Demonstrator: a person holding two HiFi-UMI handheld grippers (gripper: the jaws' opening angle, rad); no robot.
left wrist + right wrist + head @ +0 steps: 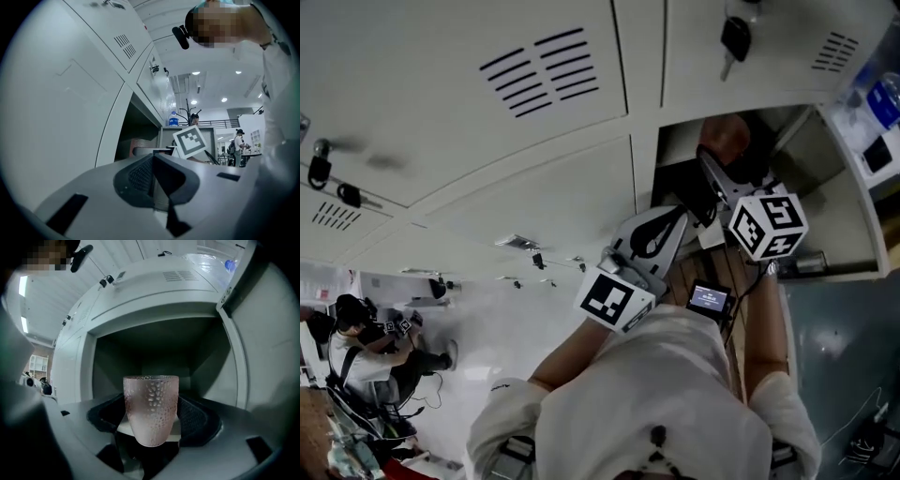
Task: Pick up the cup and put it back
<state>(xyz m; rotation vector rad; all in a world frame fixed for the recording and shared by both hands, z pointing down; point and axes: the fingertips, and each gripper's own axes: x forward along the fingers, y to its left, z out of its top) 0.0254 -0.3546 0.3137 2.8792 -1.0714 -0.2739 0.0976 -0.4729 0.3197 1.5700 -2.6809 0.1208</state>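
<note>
A pink dimpled cup (151,408) stands upright between the jaws of my right gripper (152,423), which is shut on it. I hold it at the mouth of an open locker compartment (159,352). In the head view the cup (727,139) shows at the compartment's opening, beyond the right gripper (719,183) and its marker cube. My left gripper (661,234) hangs just left of it beside the locker front. Its jaws meet with nothing between them (153,180). Whether the cup's base rests on the shelf is hidden.
The compartment's door (265,348) stands open on the right. Closed locker doors (487,112) fill the left, with keys hanging in locks (736,37). A water bottle (173,119) stands on top of the lockers. A person (366,347) sits on the floor far left.
</note>
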